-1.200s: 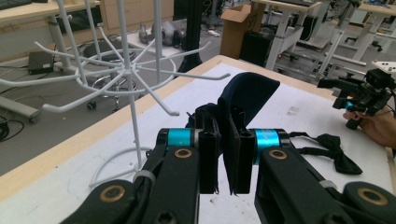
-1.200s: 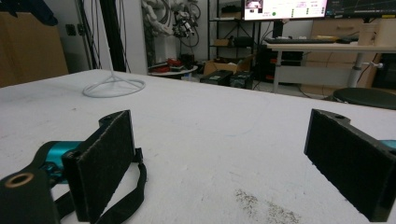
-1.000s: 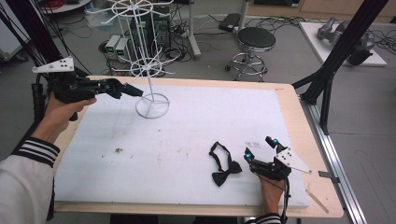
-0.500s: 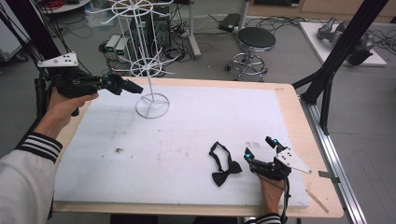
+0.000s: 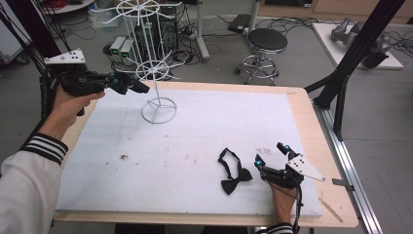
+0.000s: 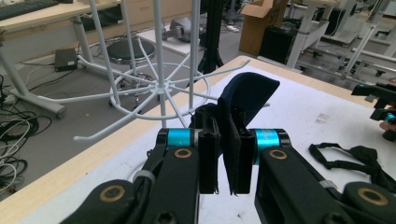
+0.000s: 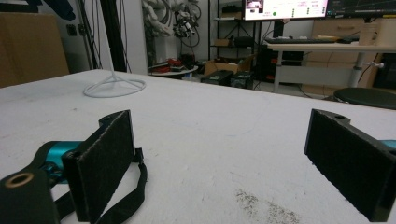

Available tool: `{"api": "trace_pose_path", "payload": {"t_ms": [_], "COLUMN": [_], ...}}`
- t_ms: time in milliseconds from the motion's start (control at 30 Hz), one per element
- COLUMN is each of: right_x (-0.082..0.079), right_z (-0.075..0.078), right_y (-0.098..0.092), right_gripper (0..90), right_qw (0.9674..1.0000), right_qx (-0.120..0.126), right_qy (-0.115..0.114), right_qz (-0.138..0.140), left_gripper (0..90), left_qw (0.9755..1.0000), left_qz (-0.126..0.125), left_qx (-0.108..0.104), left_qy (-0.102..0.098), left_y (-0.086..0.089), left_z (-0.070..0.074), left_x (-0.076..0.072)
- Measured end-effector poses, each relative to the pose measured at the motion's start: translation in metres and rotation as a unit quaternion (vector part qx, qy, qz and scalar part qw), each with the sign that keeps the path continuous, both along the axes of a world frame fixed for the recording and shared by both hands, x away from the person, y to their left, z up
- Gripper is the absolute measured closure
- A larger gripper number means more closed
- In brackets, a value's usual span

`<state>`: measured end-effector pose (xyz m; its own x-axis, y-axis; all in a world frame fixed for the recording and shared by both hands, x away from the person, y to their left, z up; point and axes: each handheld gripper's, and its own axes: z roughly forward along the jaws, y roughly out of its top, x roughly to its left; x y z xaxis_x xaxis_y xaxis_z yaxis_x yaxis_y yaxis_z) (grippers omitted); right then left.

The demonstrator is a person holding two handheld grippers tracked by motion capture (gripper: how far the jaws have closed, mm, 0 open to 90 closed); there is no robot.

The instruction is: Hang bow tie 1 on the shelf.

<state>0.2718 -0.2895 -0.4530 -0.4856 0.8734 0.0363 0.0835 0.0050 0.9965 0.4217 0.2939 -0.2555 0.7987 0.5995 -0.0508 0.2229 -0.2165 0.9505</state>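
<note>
Matt dark cloth [image 6: 247, 100], white-coated wire rack [image 5: 153, 68], rough white foam mat [image 5: 195, 141]

No readable text, label, brand or number anywhere; monitor [image 7: 286, 9] in background of right gripper view shows coloured bars and small window, characters too small to read; small dark printed patch on worktop [image 5: 195, 146] near right claw [image 5: 272, 155] in high view, illegible
</note>
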Motion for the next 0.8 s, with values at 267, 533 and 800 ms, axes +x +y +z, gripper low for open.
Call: {"api": "trace_pose_path", "payload": {"t_ms": [267,533,800], "right_x": [0.000,0.000,0.000], "right_z": [0.000,0.000,0.000], "right_y": [0.000,0.000,0.000], "right_gripper": [7.9,7.9,7.9], "right_qw": [1.0000,1.0000,1.0000], "right_qx": [0.000,0.001,0.001], "right_qy": [0.000,0.001,0.001], "right_qz": [0.000,0.000,0.001], "left_gripper": [84.3,84.3,83.1], "left_qw": [0.9999,0.9997,0.9996], "left_qz": [0.015,0.025,0.028], "left_qx": [0.003,-0.004,0.005], "left_qy": [-0.001,-0.005,-0.003], "left_y": [-0.005,-0.009,-0.013], "left_z": [-0.005,-0.004,-0.004], "left_x": [0.007,0.009,0.007]}}
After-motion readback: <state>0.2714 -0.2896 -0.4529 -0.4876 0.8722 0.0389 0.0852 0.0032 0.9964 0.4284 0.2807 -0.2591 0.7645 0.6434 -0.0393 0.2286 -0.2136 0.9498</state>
